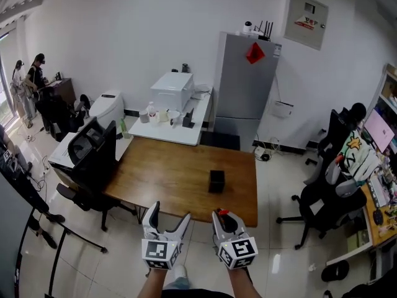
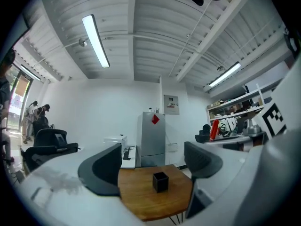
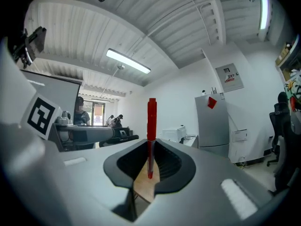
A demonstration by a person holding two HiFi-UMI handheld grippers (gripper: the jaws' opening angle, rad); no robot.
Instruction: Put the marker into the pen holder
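Across the middle of the room stood the wooden counter, bare except for the pen holder, which made it read as the one target for the drop. Both grippers hung short of its near edge, over the tiled floor, pointing level toward it.

The left gripper had its jaws apart with nothing between them. Its own view looked through the gap at the counter and the holder, and I judged it was kept free, perhaps to steady the holder. The right gripper was clamped on the marker, its jaws almost together.

The pen holder, a small black open-topped box, stood upright on the right half of the counter, mouth up, well apart from both grippers. The marker, red, stood upright in the right gripper, pinched near its lower end with most of its length rising above the pads. That hold kept it vertical for the holder's mouth, though little of it showed below the jaws to lead in.

Against the far wall stood a grey fridge, with a white side table beside it carrying a white box-like machine. A black office chair sat at the counter's left edge and more chairs stood off to the right. None of these lay between the grippers and the holder, so only the counter's near edge had to be crossed
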